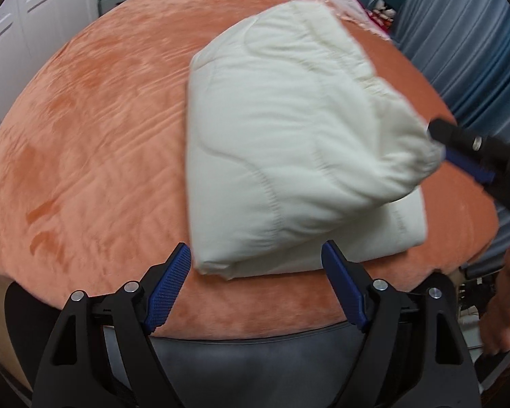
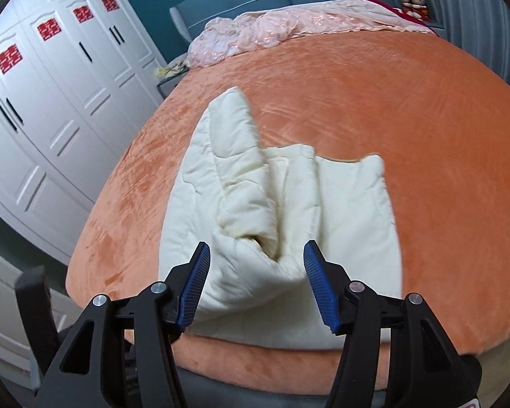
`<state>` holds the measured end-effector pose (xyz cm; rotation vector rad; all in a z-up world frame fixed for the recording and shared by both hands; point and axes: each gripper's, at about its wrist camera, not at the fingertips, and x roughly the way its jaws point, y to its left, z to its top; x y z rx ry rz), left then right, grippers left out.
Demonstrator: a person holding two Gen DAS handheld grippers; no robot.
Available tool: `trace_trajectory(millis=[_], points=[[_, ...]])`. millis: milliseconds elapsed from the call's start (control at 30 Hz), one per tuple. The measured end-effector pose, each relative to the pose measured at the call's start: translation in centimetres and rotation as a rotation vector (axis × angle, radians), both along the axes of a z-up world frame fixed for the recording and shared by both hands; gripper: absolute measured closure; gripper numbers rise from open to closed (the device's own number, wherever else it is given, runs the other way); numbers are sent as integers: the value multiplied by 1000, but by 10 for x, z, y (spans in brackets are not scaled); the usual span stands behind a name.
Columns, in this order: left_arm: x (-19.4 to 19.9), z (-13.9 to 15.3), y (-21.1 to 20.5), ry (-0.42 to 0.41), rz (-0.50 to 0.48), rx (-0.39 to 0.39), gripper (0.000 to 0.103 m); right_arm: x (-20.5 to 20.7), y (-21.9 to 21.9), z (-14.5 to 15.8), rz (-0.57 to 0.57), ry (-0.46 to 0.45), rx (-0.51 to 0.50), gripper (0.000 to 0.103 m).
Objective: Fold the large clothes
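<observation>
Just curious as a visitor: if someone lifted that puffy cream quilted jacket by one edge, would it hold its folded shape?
Probably not: the puffy cream quilted jacket looks soft and floppy, its top flap already bulging loose. Its padding suggests it is light for its bulk.

Orange bedspread [image 1: 95, 142] lies open leftward (folded jacket [image 1: 282, 142] blocks right).

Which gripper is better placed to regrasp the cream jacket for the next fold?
Right. The right gripper straddles the cream jacket's raised fold, jaws open; the left gripper hovers off its near edge.
</observation>
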<state>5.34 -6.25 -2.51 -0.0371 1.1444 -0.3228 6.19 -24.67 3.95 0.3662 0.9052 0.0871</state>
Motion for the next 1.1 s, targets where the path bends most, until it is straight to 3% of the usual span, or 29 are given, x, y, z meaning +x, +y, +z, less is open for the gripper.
trace_trajectory(millis=[133, 200, 300, 400, 467, 633, 867, 1000, 1100], points=[[2, -14, 4, 20, 3, 29, 26, 20, 9, -16, 26, 91, -2, 49], [2, -20, 0, 29, -7, 48, 26, 18, 6, -19, 18, 111, -15, 78], [0, -28, -4, 41, -12, 66, 27, -2, -10, -9, -3, 60, 59, 88], [0, -33, -7, 47, -8, 84, 27, -33, -29, 1, -71, 15, 18, 89], [1, -36, -8, 48, -1, 93, 30, -49, -49, -5, -123, 33, 31, 89], [5, -44, -14, 72, 4, 80, 33, -67, -80, -47, -191, 128, 53, 89], [7, -53, -16, 93, 10, 104, 34, -58, -71, -94, -181, 194, -33, 86], [0, -41, -16, 81, -16, 102, 37, -54, -71, -115, -184, 214, -37, 84], [-8, -18, -12, 44, -47, 85, 39, -56, -77, -108, -176, 207, 7, 82]])
